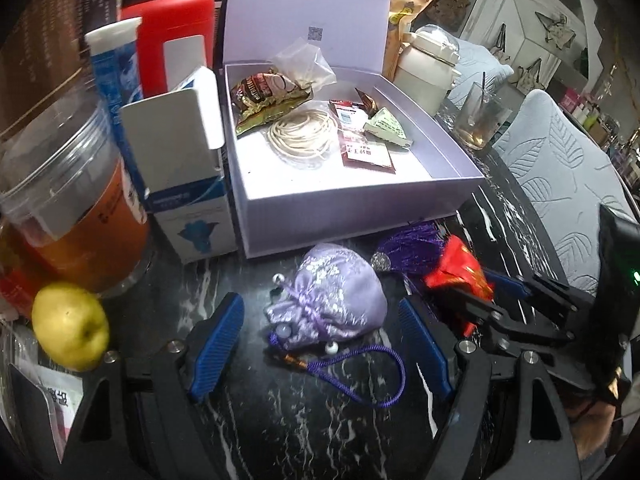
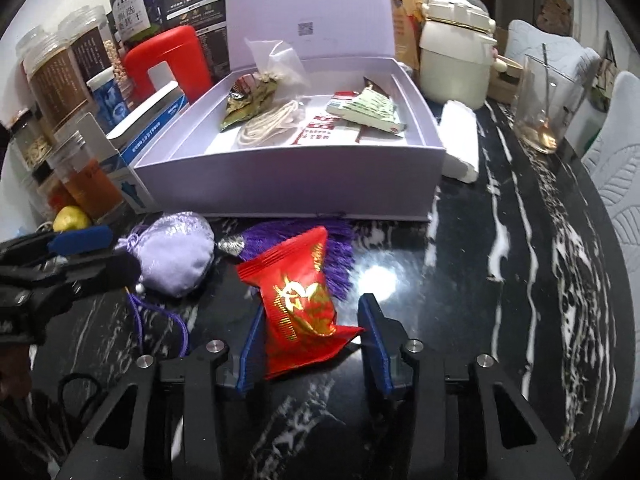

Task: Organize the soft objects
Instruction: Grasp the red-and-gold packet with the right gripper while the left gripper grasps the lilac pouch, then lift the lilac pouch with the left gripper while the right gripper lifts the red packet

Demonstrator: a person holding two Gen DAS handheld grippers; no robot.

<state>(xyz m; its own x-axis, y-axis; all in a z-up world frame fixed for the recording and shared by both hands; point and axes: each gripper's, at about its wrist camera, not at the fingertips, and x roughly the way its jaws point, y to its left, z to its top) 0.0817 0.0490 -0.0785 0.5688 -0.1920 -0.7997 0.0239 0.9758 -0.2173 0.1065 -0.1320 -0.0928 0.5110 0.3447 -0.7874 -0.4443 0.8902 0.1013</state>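
Your right gripper [image 2: 310, 340] tilts steeply down at the tabletop, its blue pads either side of the red packet [image 2: 301, 300]. The left pad touches the packet's edge and the right pad meets its flared lower corner; whether they truly pinch it, you cannot tell. No earlier view to compare.

Your left gripper [image 1: 320, 344] tilts down at a like angle, jaws wide, pads standing clear on both sides of the lilac pouch [image 1: 332, 296]. Nothing gripped there. The pouch's purple cord [image 1: 372, 376] loops out toward the camera between the pads.

Landmark: the lilac box [image 2: 288, 184], lid up.
- Pouch: on the marble table [image 2: 460, 280], just in front of the box's front wall, toward its left end.
- Red packet: in front of the same wall, nearer its middle, lying on a purple tassel [image 2: 340, 240] that reaches the box's base.
- The two grippers sit side by side before the box; in the left view the right gripper [image 1: 486, 300] shows at the right edge with the packet.
- Inside the box: a coil of pale cord [image 1: 302, 136], foil packets, sachets.
- Left of the box: a white-and-blue carton [image 1: 188, 184], jars, a yellow-green apple [image 1: 70, 326].
- Right of the box: a cream pot [image 2: 456, 56], a glass [image 2: 548, 108] with a spoon.
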